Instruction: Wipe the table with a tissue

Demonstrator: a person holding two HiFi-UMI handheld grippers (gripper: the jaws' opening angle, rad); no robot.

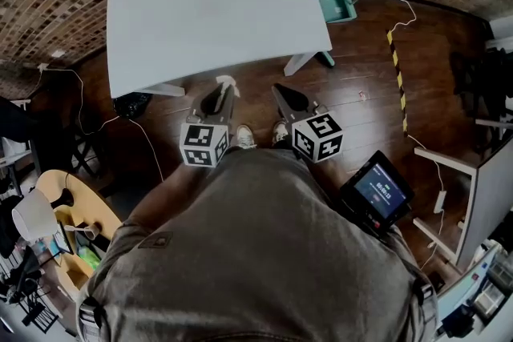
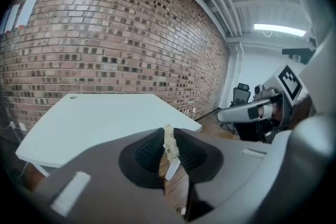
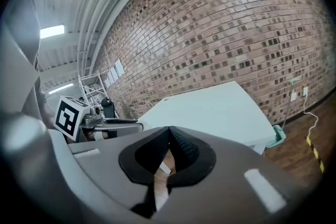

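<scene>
one tissue (image 2: 169, 144) sits pinched in left hand-held gripper (image 2: 166, 132), right hand-held gripper (image 3: 168, 131) pressed together.

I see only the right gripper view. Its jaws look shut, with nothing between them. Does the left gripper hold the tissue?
Observer: Yes. The left gripper has its jaws shut on a small tissue.
Operator: Are both grippers over the table?
Observer: No. In the head view, the left gripper and the right gripper are both short of its near edge, above the wooden floor.
</scene>
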